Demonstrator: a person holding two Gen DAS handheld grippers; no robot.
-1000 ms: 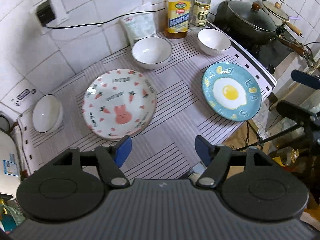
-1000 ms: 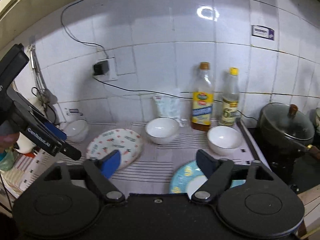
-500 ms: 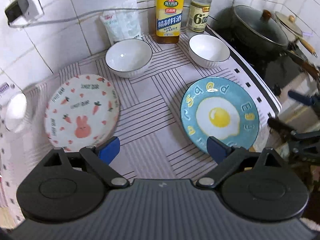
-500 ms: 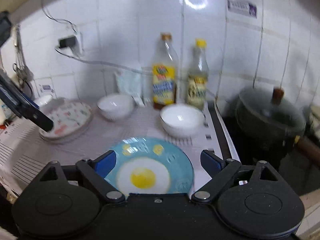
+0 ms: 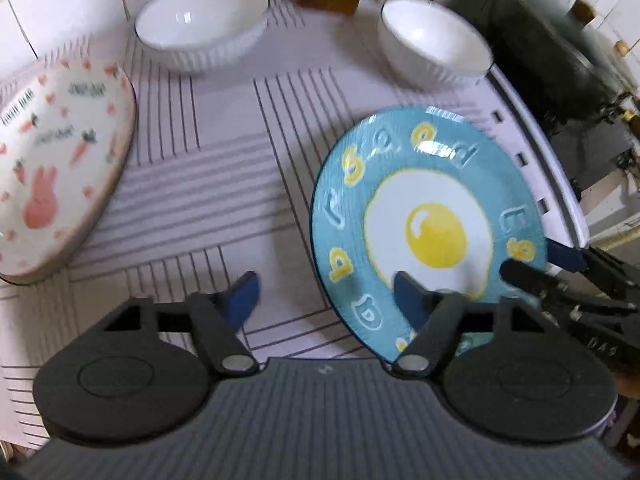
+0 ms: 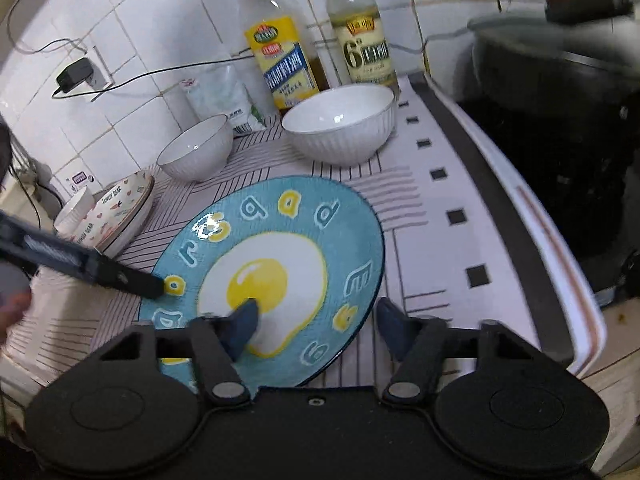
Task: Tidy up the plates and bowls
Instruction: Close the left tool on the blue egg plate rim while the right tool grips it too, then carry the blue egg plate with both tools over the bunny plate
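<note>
A blue plate with a fried-egg picture [image 5: 432, 220] [image 6: 272, 272] lies on the striped mat. My left gripper [image 5: 326, 292] is open, its right finger over the plate's near-left rim. My right gripper [image 6: 320, 320] is open, its jaws straddling the plate's near-right rim; it also shows in the left wrist view [image 5: 560, 264]. A pink rabbit plate [image 5: 52, 172] [image 6: 120, 208] lies at the left. Two white bowls [image 5: 204, 28] [image 5: 434, 44] stand at the back, also in the right wrist view [image 6: 196, 148] [image 6: 340, 124]. A third white bowl [image 6: 74, 210] sits beyond the rabbit plate.
Two bottles [image 6: 280, 52] [image 6: 364, 40] and a white packet [image 6: 224, 100] stand against the tiled wall. A black pot [image 5: 552, 60] [image 6: 560, 80] sits on the stove to the right. A plug and cable [image 6: 76, 78] hang on the wall.
Both grippers have moved down and in toward the blue egg plate, which now looks much larger. The right gripper's jaws now straddle its rim; the left's right finger is over it.
</note>
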